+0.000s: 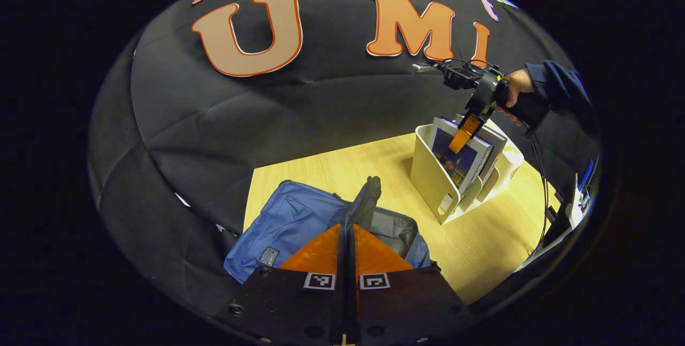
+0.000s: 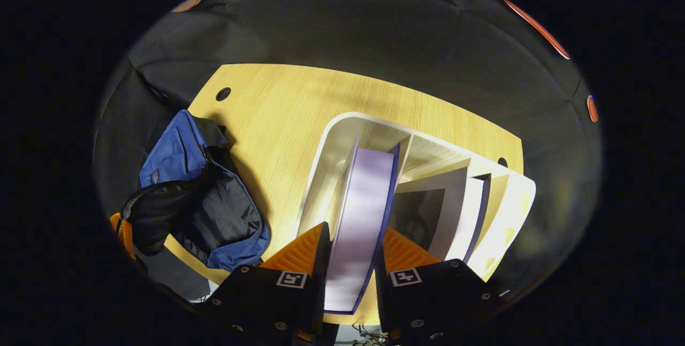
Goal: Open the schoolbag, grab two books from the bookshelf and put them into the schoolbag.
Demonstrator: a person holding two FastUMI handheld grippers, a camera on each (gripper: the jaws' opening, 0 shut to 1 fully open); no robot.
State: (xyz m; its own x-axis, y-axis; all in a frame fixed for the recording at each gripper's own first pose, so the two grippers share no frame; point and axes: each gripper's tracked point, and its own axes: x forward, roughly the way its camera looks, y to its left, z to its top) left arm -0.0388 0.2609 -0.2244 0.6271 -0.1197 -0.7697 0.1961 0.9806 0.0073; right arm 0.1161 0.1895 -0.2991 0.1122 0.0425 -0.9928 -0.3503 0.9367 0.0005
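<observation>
The blue schoolbag (image 1: 289, 217) lies open on the wooden table, its dark lining showing. My left gripper (image 1: 348, 225) is shut on the bag's black rim flap (image 1: 369, 191) and holds it up. To the right stands the white bookshelf (image 1: 428, 175) with books upright in it. In the right gripper view my right gripper (image 2: 353, 228) is shut on a thick book (image 2: 364, 191) that stands in the shelf's left compartment (image 2: 326, 159), one finger on each cover. A second book (image 2: 455, 212) leans in the neighbouring compartment. The schoolbag (image 2: 176, 153) lies to the left of the shelf.
A hand in a dark sleeve (image 1: 556, 89) holds the right gripper (image 1: 465, 127) above the shelf. Bare tabletop (image 2: 278, 116) separates bag and shelf, with a cable hole (image 2: 223, 93) near the far edge. Cables hang off the table's right side (image 1: 543, 196).
</observation>
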